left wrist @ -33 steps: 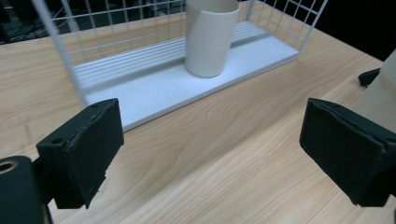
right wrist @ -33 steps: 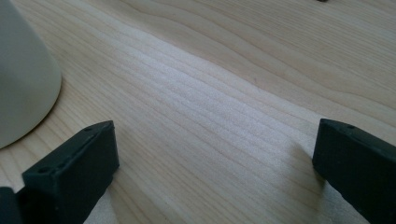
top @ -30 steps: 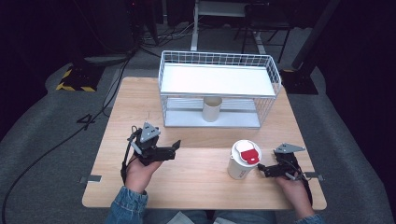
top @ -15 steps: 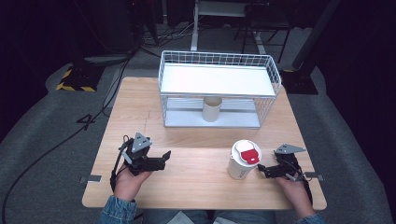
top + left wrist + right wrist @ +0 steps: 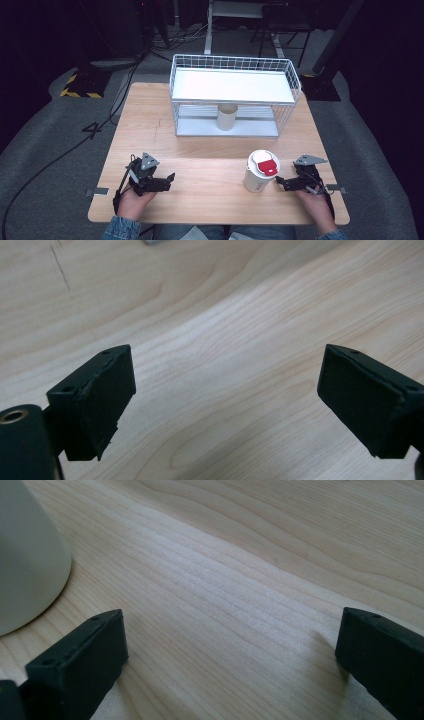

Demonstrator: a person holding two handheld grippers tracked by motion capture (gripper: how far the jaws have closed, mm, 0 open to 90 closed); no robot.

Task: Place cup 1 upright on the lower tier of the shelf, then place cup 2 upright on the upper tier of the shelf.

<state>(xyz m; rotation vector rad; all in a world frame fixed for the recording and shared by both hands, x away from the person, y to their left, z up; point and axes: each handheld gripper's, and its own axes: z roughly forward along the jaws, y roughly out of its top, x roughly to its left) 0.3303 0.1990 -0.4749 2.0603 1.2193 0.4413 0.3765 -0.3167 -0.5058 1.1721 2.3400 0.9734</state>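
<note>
Where grey floor (image 5: 45, 145) darkens, wooden table (image 5: 200, 150) stands.

Left hand-held gripper (image 5: 169, 178) pulled back twd near table edge (image 5: 150, 220), jaws apart.

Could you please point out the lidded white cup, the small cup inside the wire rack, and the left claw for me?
lidded white cup (image 5: 261, 171), high view, on its lid's red patch.
small cup (image 5: 226, 116), high view, on its side wall.
left claw (image 5: 169, 180), high view, between its open tips.
</note>
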